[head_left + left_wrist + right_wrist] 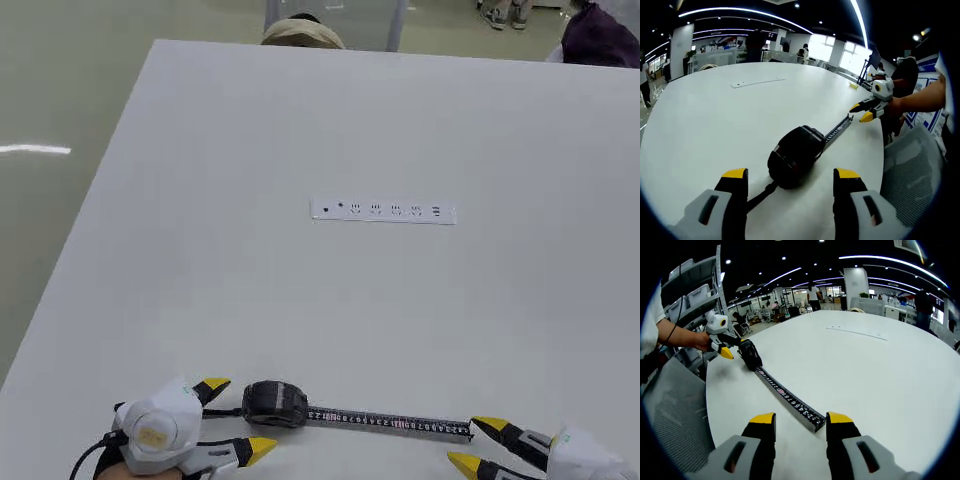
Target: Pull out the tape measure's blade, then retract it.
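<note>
Now L claw spread, R claw spread, tape measure btwn, pwr strip beyond.

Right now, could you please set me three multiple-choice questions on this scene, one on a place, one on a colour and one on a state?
1. Where is the power strip relative to the tape measure?
A. Farther across the table
B. Between the grippers
C. On top of it

2. What colour is the tape measure's case?
A. Red
B. Black
C. White

3. What state is the blade in?
A. Fully retracted
B. Raised off the table
C. Pulled out, flat on the table

Answers: 1 A, it lies mid-table, beyond the tape measure. 2 B, the case looks black in every view. 3 C, the blade stretches along the table from the case to the open right gripper.
</note>
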Motion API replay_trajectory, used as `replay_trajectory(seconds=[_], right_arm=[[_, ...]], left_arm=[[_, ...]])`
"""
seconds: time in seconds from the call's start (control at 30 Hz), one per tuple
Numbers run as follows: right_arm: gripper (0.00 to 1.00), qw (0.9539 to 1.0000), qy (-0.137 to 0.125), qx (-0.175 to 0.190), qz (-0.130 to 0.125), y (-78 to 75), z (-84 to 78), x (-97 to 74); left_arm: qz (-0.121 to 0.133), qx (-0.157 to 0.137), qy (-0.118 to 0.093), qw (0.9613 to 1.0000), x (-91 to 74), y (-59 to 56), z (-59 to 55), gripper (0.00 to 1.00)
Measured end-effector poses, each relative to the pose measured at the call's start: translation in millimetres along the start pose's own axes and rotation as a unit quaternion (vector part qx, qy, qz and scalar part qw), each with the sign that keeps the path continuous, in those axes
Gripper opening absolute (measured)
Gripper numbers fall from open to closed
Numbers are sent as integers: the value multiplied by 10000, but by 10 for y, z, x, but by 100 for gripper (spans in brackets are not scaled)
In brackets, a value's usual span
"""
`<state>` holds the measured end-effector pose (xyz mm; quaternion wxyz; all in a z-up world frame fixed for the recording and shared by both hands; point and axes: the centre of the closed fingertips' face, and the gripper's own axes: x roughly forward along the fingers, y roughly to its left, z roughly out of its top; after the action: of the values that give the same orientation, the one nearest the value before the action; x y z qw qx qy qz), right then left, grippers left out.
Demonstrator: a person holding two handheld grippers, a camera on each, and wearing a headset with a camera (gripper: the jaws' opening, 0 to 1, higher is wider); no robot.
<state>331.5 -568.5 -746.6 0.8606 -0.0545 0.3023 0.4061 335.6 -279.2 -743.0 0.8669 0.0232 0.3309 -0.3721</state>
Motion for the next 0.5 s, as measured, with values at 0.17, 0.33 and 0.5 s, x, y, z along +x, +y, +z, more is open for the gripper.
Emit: replay_trajectory(seconds=[0.17,0.33,0.5], right_arm=[[40,9999,-78,23,-94,53,13,-58],[42,9997,-174,84,-177,97,36,-110],[43,9995,-198,91,-226,143,41,-141]], left_arm=[[26,22,-17,10000,-61,-81,-46,67],[66,-25,-23,10000,-109,-141,-96,68],[156,-112,-86,9998,-182,-168,-88,69]])
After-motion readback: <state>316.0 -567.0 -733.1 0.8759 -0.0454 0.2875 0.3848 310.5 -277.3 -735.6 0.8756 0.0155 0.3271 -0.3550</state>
